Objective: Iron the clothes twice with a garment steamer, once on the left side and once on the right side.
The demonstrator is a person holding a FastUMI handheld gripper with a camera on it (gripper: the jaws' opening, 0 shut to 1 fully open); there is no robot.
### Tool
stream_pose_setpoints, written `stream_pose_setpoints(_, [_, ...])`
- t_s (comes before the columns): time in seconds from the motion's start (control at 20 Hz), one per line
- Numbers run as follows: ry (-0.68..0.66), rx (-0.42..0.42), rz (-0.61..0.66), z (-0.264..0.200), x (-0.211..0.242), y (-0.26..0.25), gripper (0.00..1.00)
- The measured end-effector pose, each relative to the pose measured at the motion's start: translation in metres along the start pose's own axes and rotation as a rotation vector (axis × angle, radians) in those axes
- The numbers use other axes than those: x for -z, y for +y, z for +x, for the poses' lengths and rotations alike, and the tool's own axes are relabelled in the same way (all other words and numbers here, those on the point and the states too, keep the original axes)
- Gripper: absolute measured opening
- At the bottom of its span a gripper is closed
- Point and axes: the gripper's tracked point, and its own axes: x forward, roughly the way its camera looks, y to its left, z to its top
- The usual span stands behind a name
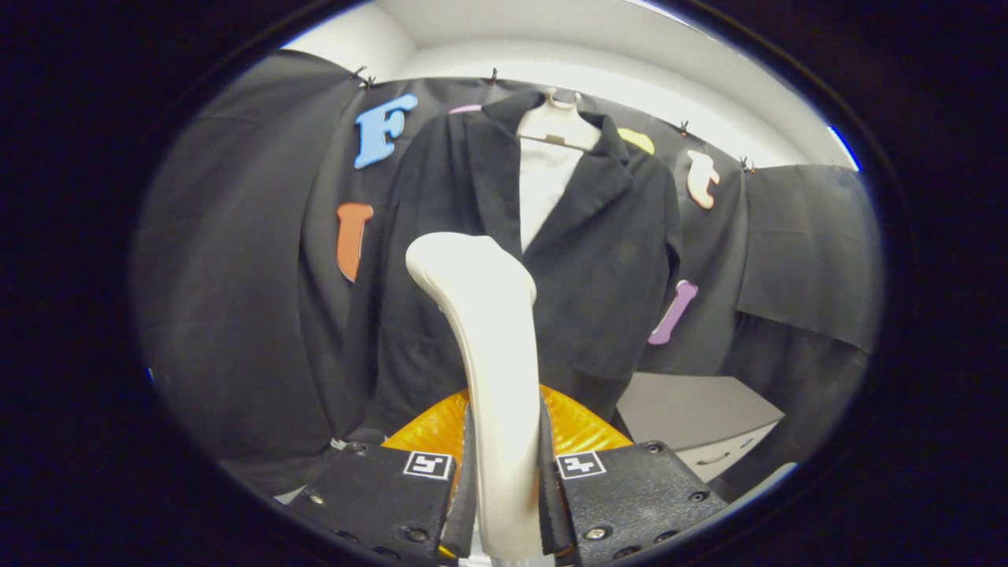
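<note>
Now we've got the gripper clamped w/ both fingers on a cream plastic steamer handle, frame centre, its head before a black hung jacket.

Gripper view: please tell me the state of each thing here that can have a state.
Gripper: shut on the white garment steamer.
White garment steamer: upright between the fingers, head towards the jacket; contact cannot be told.
Black suit jacket: hanging on a white hanger, front open at the collar.
Grey cabinet: drawer closed.
</note>
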Motion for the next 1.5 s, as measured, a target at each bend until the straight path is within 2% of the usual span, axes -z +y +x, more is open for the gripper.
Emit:
stream_pose_setpoints(0.3, [-0.219, 0.028, -0.010, -0.002, -0.105, 0.011, 0.35])
stream_pose_setpoints(0.6, [-0.321, 0.097, -0.041, 0.041, -0.168, 0.014, 0.35])
stream_pose_setpoints(0.8, [-0.277, 0.113, -0.054, 0.070, -0.153, 0.020, 0.35])
stream_pose_setpoints(1.0, [-0.265, 0.143, -0.106, 0.072, -0.120, 0.023, 0.35])
stream_pose_setpoints(1.5, [-0.149, 0.107, -0.121, 0.063, -0.037, 0.036, 0.35])
